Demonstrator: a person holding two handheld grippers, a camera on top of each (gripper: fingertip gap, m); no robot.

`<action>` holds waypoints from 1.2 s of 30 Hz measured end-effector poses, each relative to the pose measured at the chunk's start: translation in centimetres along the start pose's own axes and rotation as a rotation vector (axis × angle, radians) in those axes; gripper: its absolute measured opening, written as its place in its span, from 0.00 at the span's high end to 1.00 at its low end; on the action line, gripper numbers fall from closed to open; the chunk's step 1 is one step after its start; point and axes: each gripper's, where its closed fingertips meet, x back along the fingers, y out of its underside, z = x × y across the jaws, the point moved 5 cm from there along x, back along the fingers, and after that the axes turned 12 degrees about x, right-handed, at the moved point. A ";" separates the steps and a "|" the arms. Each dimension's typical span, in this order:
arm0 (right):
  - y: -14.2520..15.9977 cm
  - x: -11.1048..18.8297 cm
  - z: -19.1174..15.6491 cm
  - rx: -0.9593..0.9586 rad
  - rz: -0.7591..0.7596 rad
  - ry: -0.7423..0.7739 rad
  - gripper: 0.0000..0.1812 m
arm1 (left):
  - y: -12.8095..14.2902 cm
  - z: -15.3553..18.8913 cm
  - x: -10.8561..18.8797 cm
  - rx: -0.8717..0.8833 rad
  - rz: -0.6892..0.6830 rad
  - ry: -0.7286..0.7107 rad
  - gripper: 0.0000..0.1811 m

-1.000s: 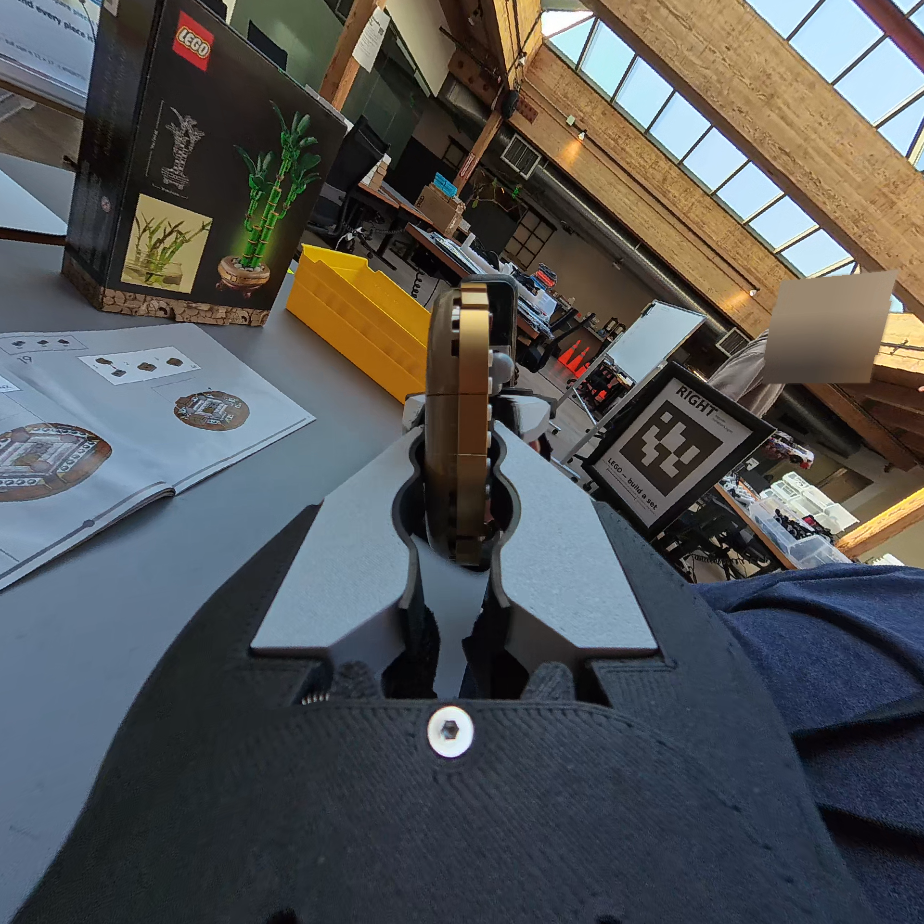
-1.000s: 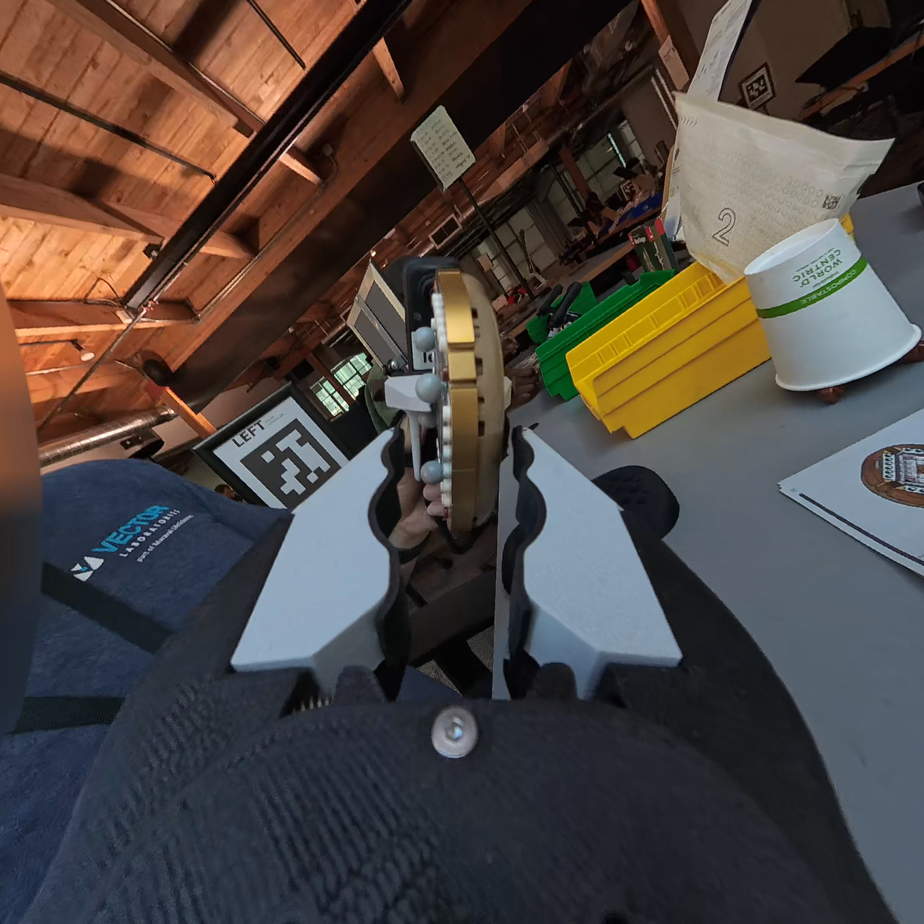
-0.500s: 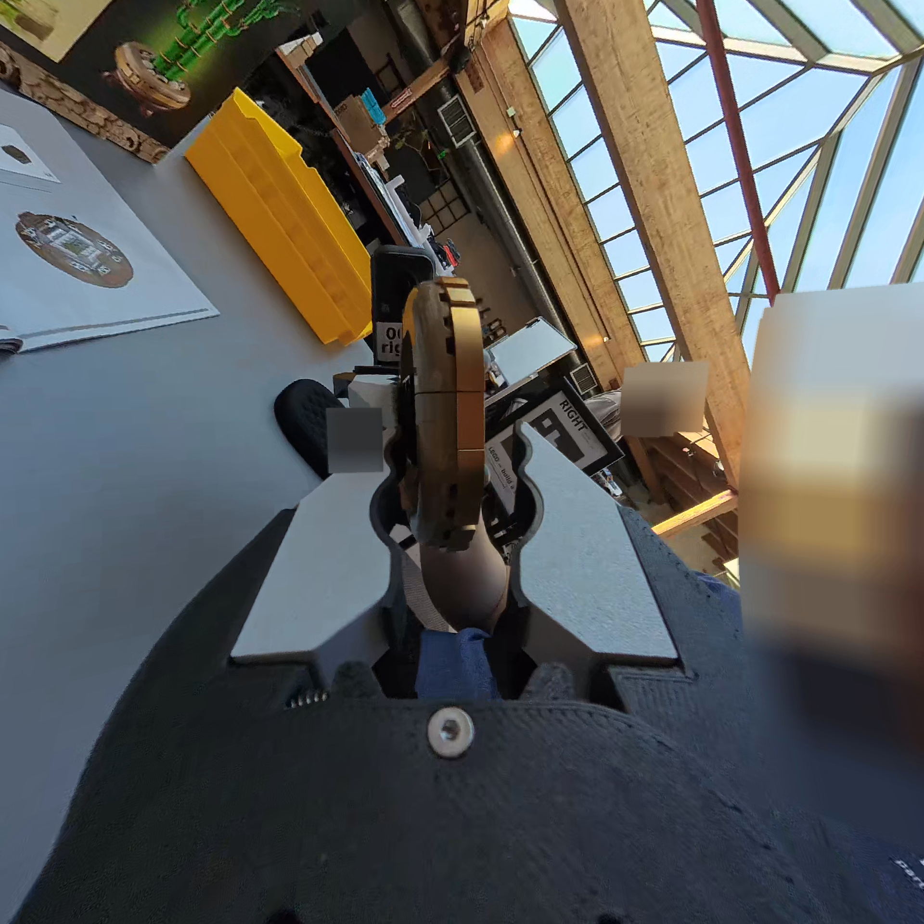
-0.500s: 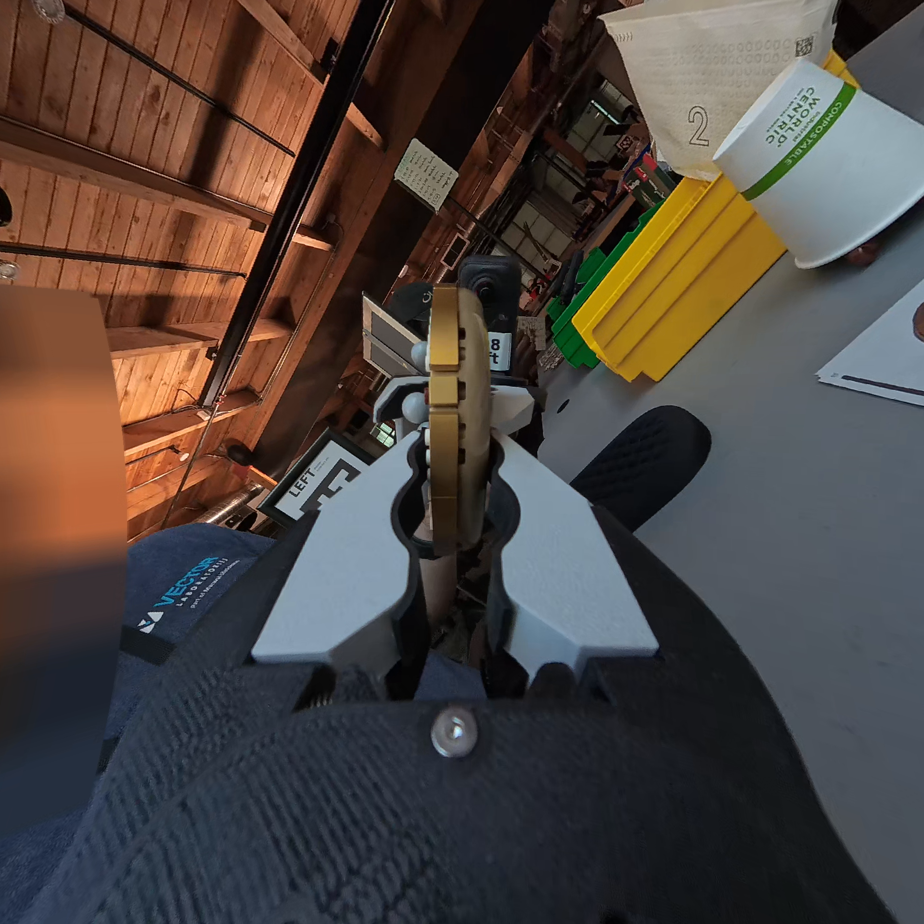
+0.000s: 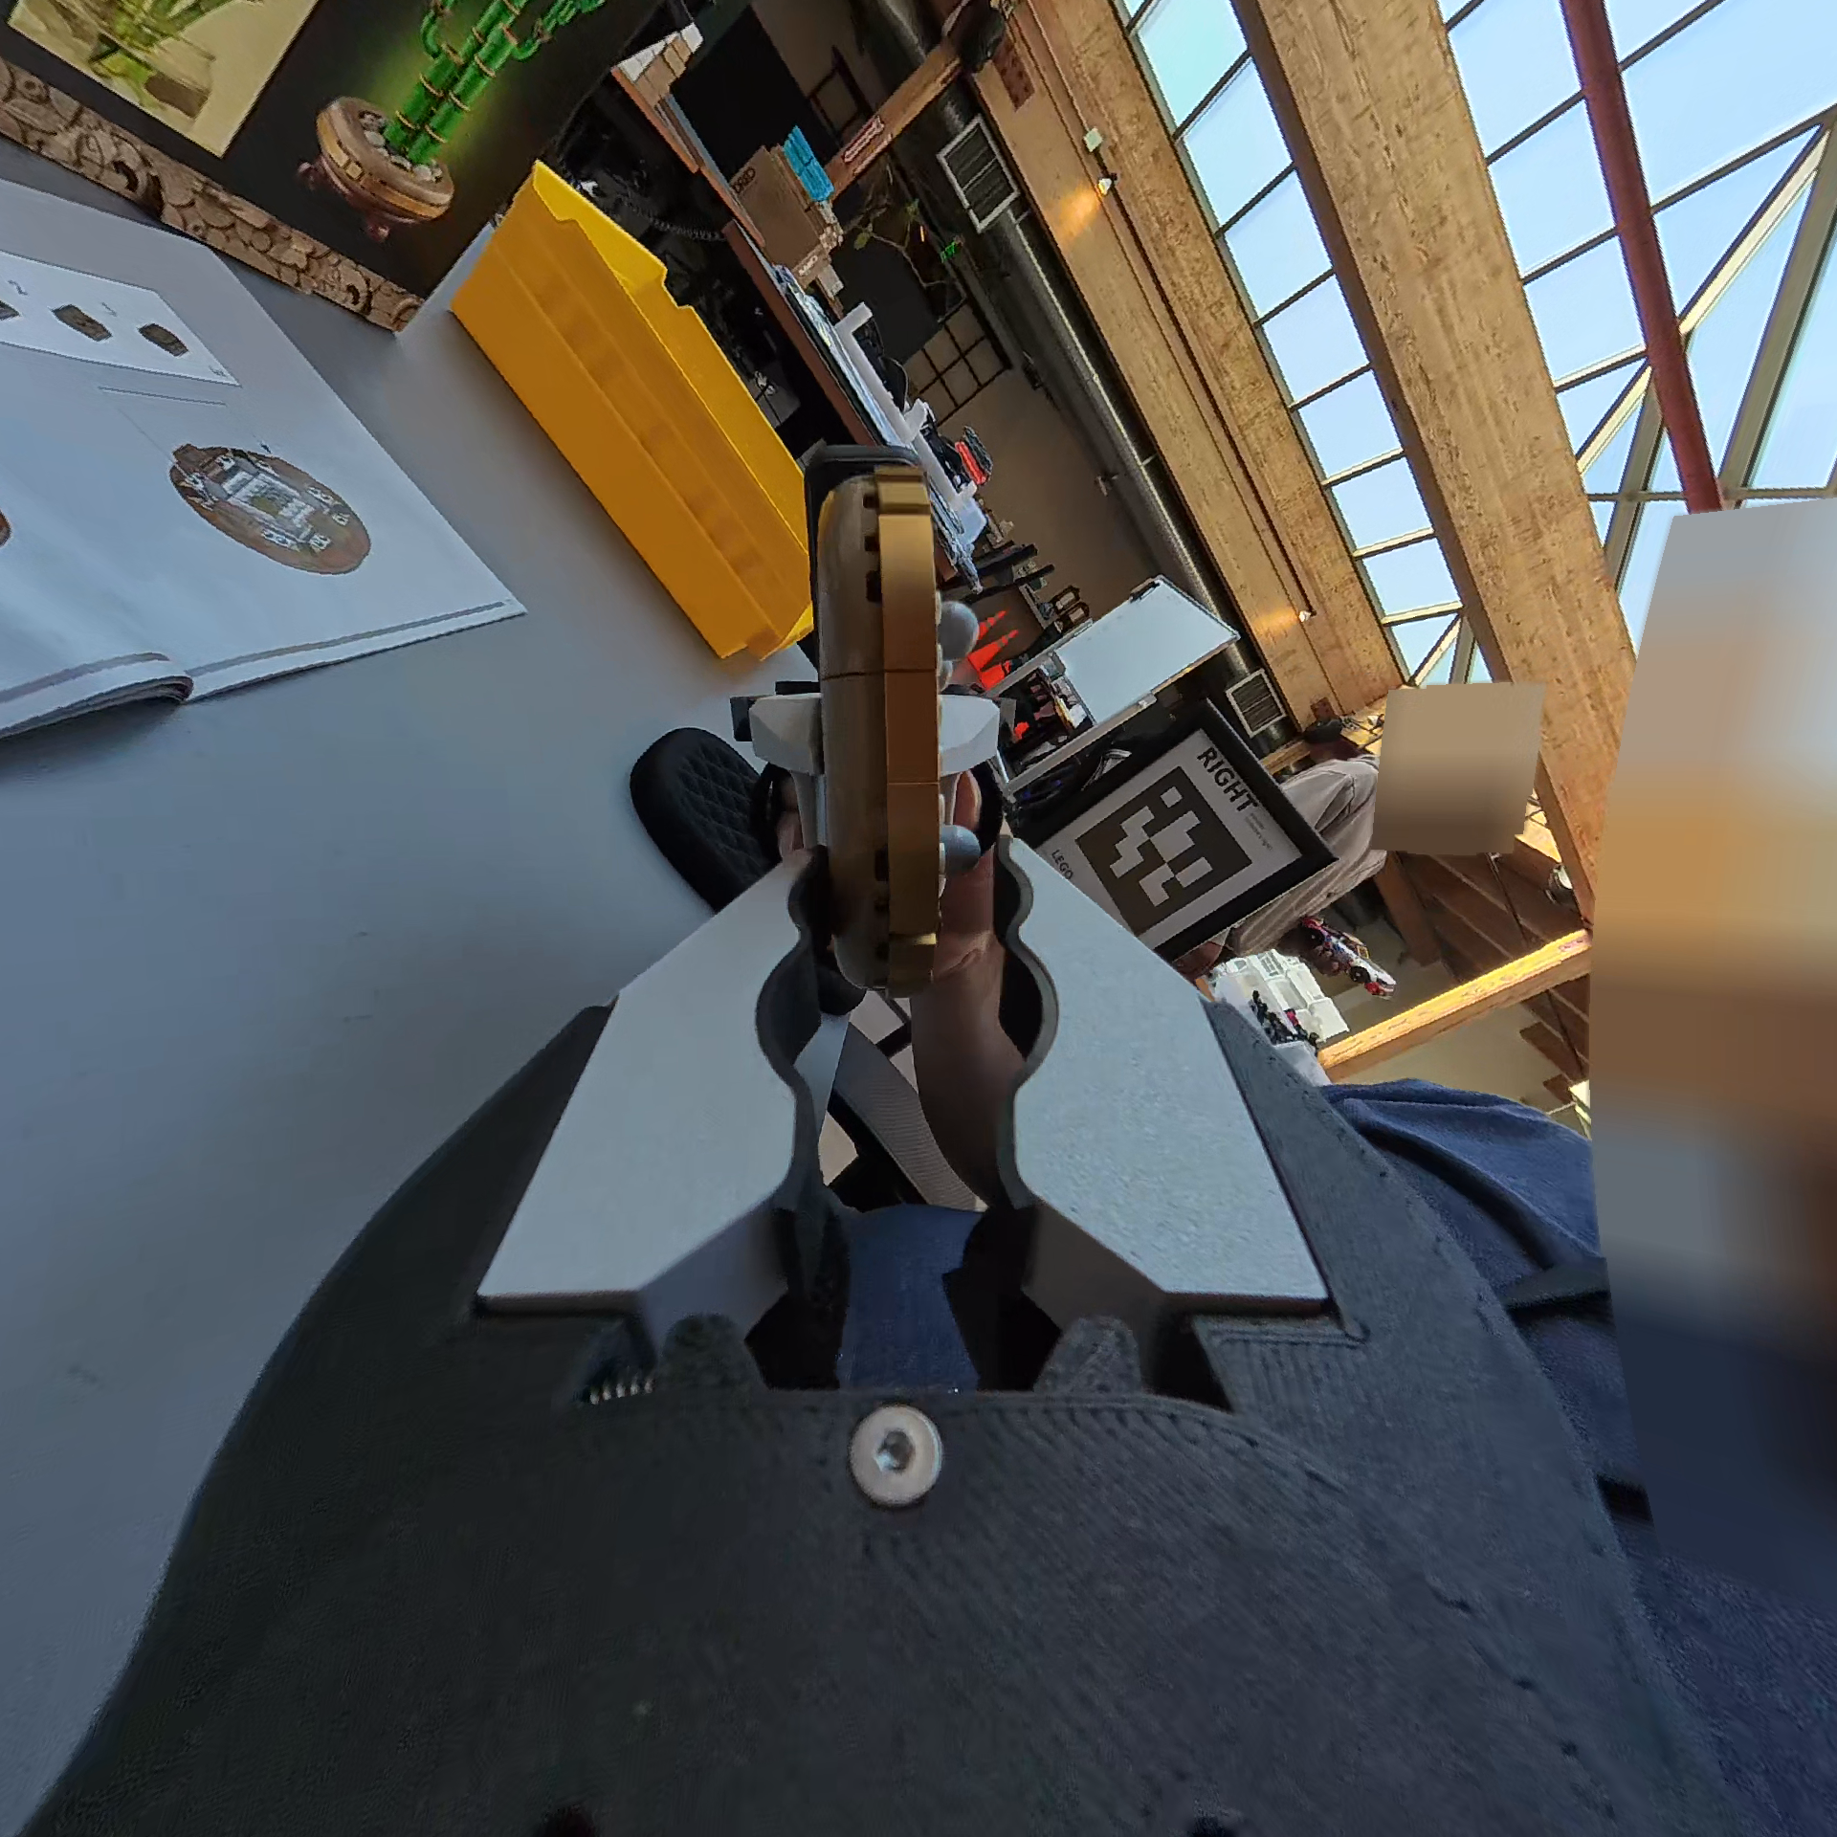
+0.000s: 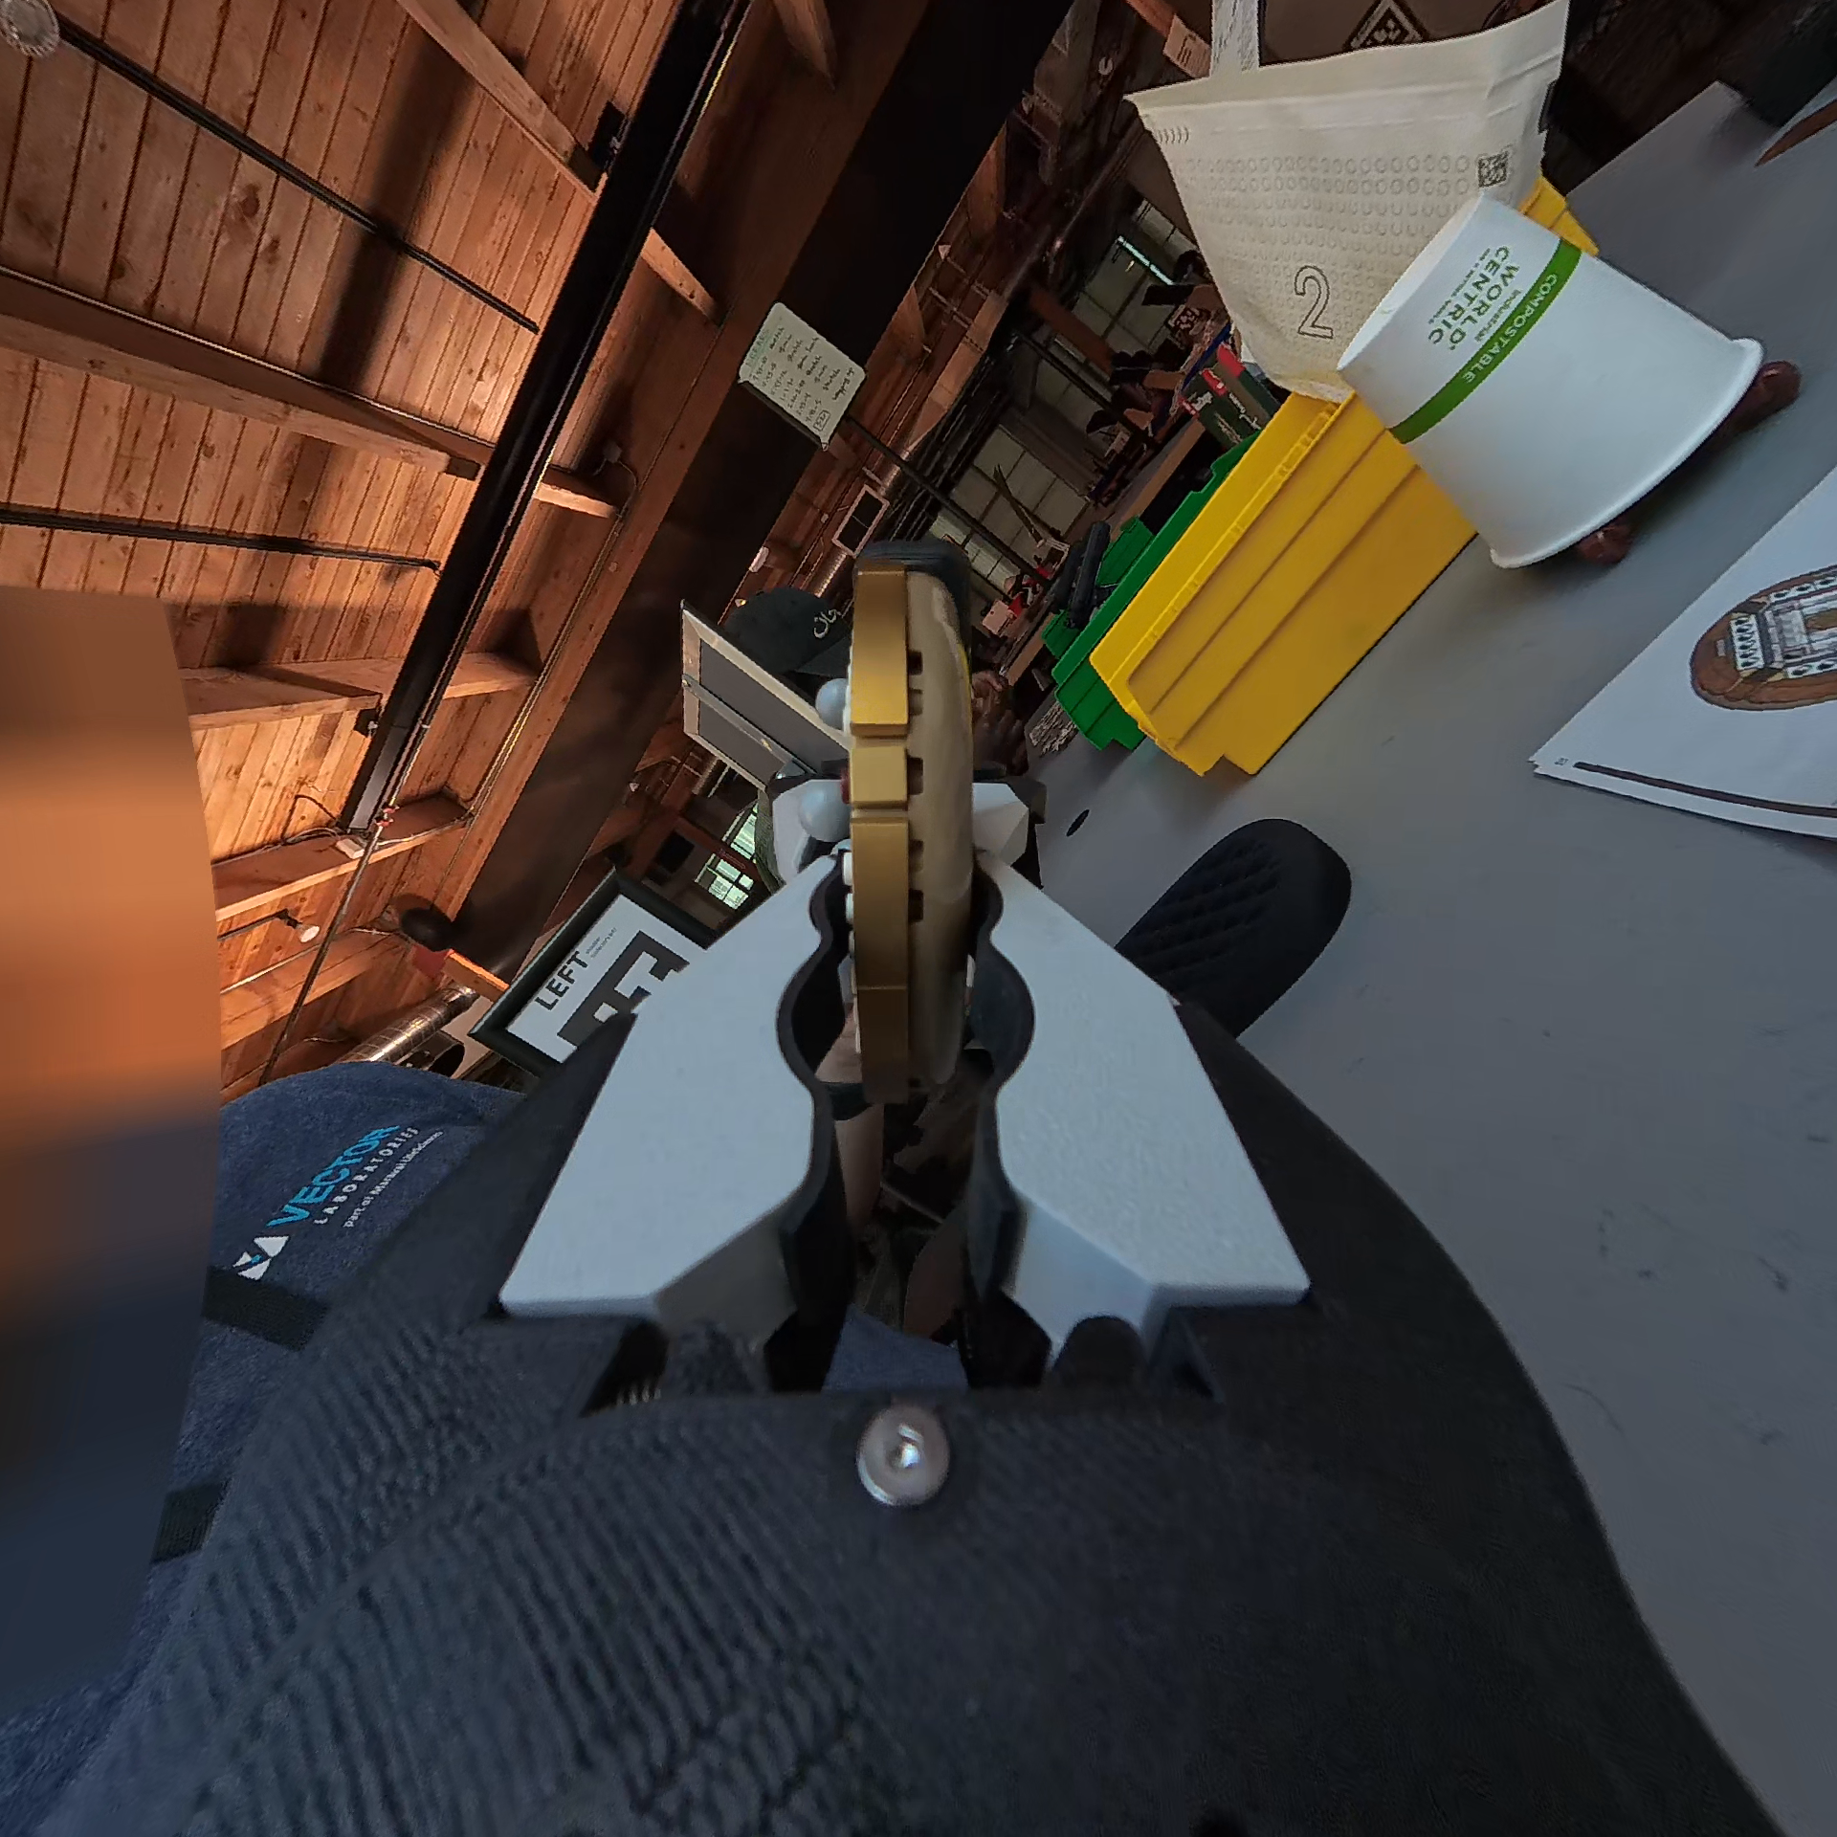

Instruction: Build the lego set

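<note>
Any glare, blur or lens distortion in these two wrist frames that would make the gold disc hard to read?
Left wrist view: bright skylights upper right, yet the gold disc stays sharp and edge-on; fisheye bends the table. Right wrist view: dim, warm wooden ceiling, disc crisp, the dark mount in the foreground slightly soft. Both carry added mosaic patches at the frame edge.

Between the pale grey jaws stands a gold-and-tan round brick disc [image 5: 880,736] with small grey ball studs. Left of the jaws lies a plain yellow plastic bin [image 5: 636,398]; right of them, a white paper cup [image 6: 1551,388] with a green band.
</note>
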 end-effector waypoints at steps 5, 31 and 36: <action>0.1 0.0 0.1 -0.012 0.002 -0.008 0.89 | 0.0 -0.1 0.0 -0.025 0.005 -0.021 0.85; 0.8 0.1 0.7 -0.035 0.007 -0.015 0.90 | 0.4 -0.8 0.1 0.053 0.003 -0.006 0.85; 1.3 0.1 0.7 -0.039 -0.017 -0.022 0.90 | -0.4 -0.7 0.4 0.069 0.041 0.029 0.70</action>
